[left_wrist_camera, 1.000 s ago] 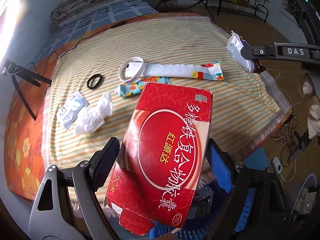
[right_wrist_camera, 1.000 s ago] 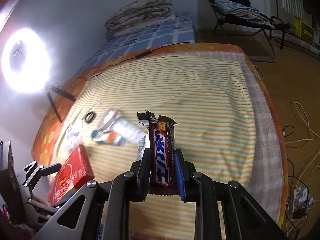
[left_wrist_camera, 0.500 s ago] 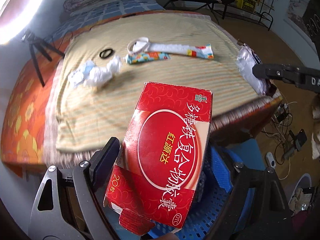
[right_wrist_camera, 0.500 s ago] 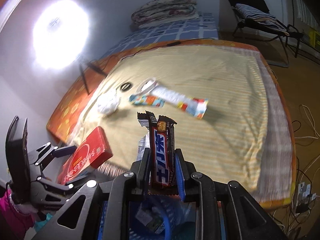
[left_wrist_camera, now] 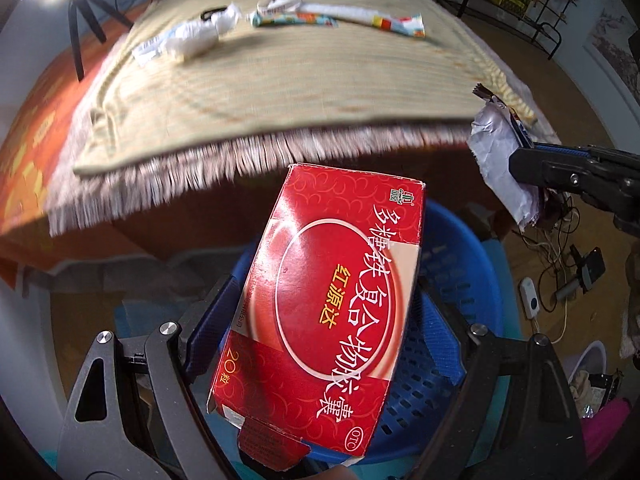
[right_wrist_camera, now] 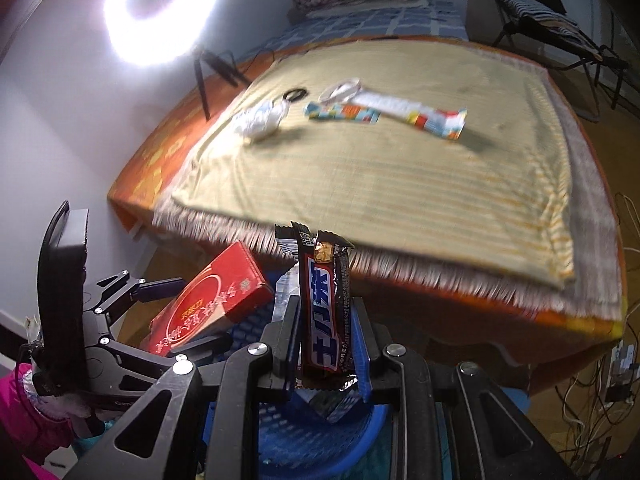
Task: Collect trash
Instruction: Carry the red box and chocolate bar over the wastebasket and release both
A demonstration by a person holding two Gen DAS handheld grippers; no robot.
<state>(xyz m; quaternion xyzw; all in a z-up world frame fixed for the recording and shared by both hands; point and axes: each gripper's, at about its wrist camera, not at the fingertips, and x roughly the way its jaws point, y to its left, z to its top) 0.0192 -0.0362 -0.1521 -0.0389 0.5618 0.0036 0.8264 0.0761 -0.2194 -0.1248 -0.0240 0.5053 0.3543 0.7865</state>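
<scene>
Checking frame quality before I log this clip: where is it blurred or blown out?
Left wrist: the mat fringe smears with motion, the red box stays sharp, and there is glare at the top-left corner. Right wrist: the ring light is blown out, the fringe is streaked, and the candy wrapper stays crisp.

Your left gripper [left_wrist_camera: 320, 320] is holding the red cardboard medicine box [left_wrist_camera: 320, 312] over the blue perforated plastic basket [left_wrist_camera: 472, 264], which is sitting on the floor before the fringed striped bedspread [left_wrist_camera: 280, 80]. Your right gripper [right_wrist_camera: 326, 344] is holding the dark chocolate-bar wrapper [right_wrist_camera: 326, 312] right of that box, above the basket. 2 long snack wrappers [right_wrist_camera: 392, 112] and a crumpled white tissue [right_wrist_camera: 260, 120] are lying farther back on the bedspread.
</scene>
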